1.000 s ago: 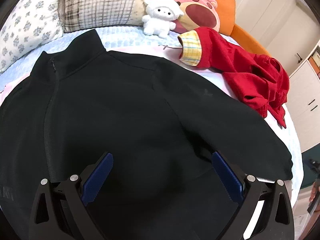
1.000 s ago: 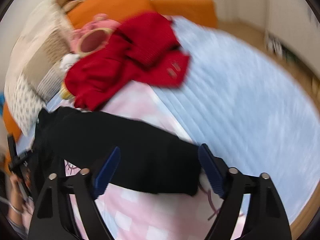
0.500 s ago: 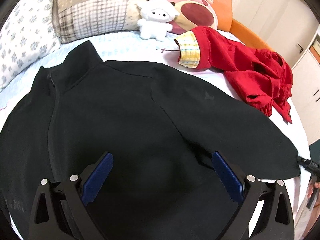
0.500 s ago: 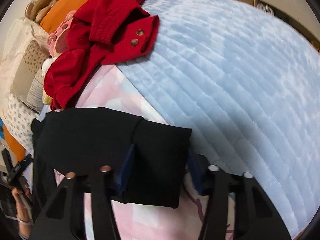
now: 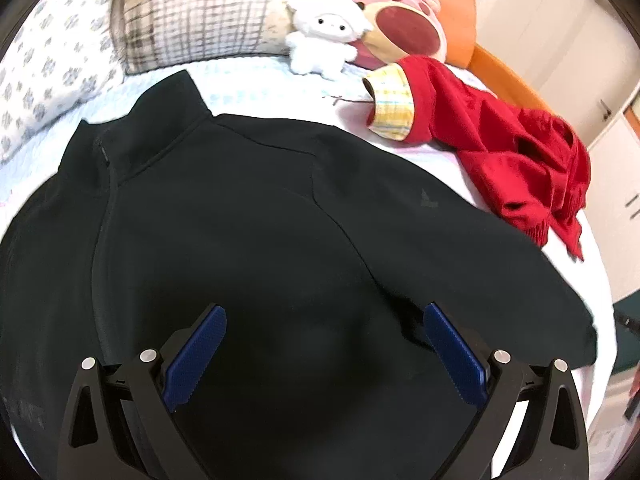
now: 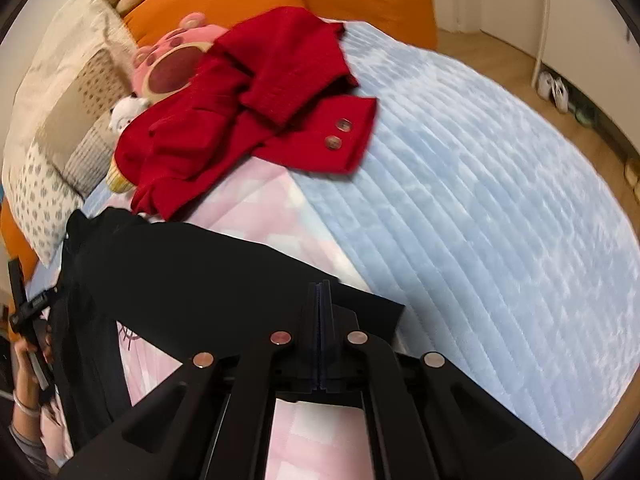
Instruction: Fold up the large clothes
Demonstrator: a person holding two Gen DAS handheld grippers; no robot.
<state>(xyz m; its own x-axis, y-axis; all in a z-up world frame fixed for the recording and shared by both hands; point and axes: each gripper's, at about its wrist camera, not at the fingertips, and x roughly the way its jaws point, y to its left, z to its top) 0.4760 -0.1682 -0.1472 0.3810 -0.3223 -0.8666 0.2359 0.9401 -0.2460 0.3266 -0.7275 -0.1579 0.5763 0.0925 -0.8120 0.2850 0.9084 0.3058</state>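
Observation:
A large black zip jacket [image 5: 248,216] lies spread on the bed, collar toward the pillows, one sleeve stretched out to the right. My left gripper [image 5: 324,332] hovers open over the jacket's lower body, holding nothing. In the right wrist view the black sleeve [image 6: 208,272] runs from the left to its cuff, and my right gripper [image 6: 323,292] is shut on the cuff end, lifting it a little off the pink sheet.
A red cardigan [image 5: 516,156] lies crumpled beyond the sleeve; it also shows in the right wrist view [image 6: 256,100]. A white plush [image 5: 324,36], a pink plush [image 5: 404,28] and pillows [image 5: 192,28] line the head of the bed. A light blue blanket [image 6: 480,200] covers the right side.
My right gripper moved onto the sleeve cuff and closed on it, from wide open a second ago. The left gripper stayed open and drifted slightly over the jacket.

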